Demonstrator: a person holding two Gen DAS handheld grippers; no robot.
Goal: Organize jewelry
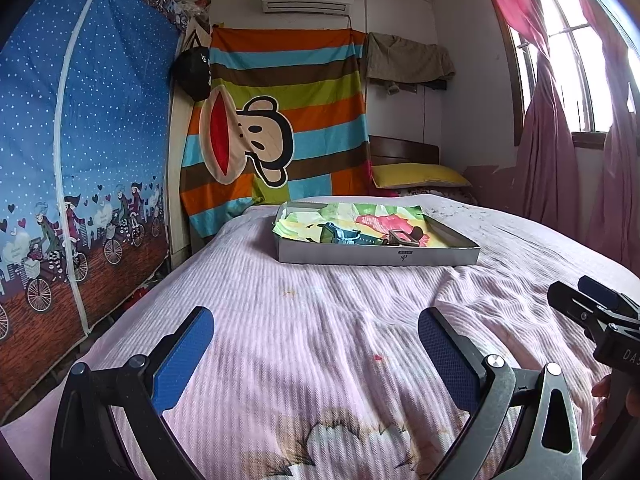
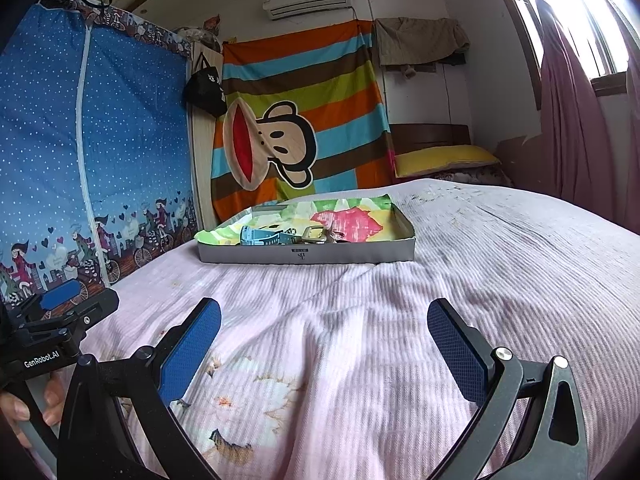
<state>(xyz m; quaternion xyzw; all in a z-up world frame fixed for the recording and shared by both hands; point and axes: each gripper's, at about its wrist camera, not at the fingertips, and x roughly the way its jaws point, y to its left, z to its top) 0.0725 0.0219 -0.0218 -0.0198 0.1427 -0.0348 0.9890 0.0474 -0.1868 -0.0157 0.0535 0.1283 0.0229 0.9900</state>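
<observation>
Left wrist: left gripper (image 1: 316,344) jaws spread, empty; tray (image 1: 376,257) well ahead on the bed (image 1: 320,312).
Blue watch (image 1: 346,236) and metal pieces (image 1: 400,237) lie tangled ahead of the jaws; a pinch may drag several out.

Right wrist: right gripper (image 2: 324,340) jaws spread, empty; tray ahead, slightly left.
Soft bed may let it tip if the near wall is pushed.

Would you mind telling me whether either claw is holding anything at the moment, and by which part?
Nothing is held: the left claw and right claw are both open above the pink ribbed bedspread.
</observation>
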